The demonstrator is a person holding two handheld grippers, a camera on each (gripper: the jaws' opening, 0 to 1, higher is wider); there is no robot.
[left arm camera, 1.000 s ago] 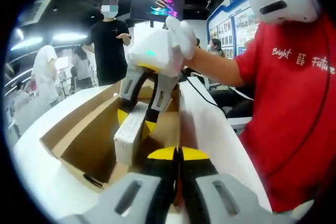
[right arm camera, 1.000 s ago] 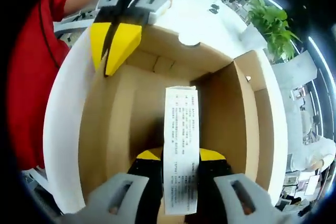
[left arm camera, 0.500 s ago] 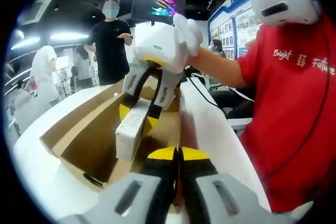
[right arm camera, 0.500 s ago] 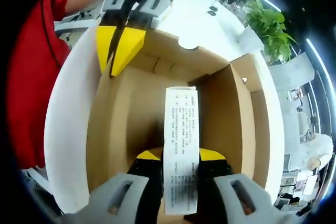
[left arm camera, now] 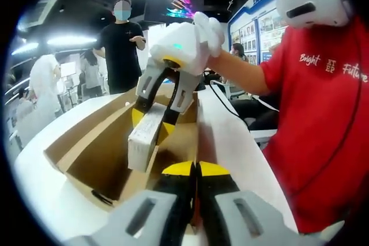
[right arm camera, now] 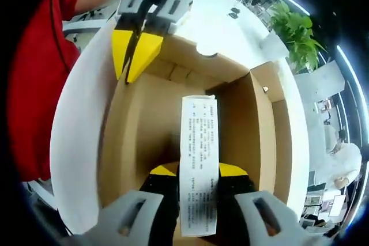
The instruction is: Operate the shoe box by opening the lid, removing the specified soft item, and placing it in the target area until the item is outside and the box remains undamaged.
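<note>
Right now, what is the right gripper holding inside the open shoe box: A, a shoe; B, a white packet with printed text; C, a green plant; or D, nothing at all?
B: in the right gripper view, the right gripper has its jaws closed on the white packet with printed text, held over the brown interior of the shoe box; the left gripper view shows the same packet clamped from the side.

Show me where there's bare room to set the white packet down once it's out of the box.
Bare white tabletop lies past the box wall, up to some small dark items and the plant. The box is crowded: the right gripper grips the packet there, and the left gripper pinches its edge.
</note>
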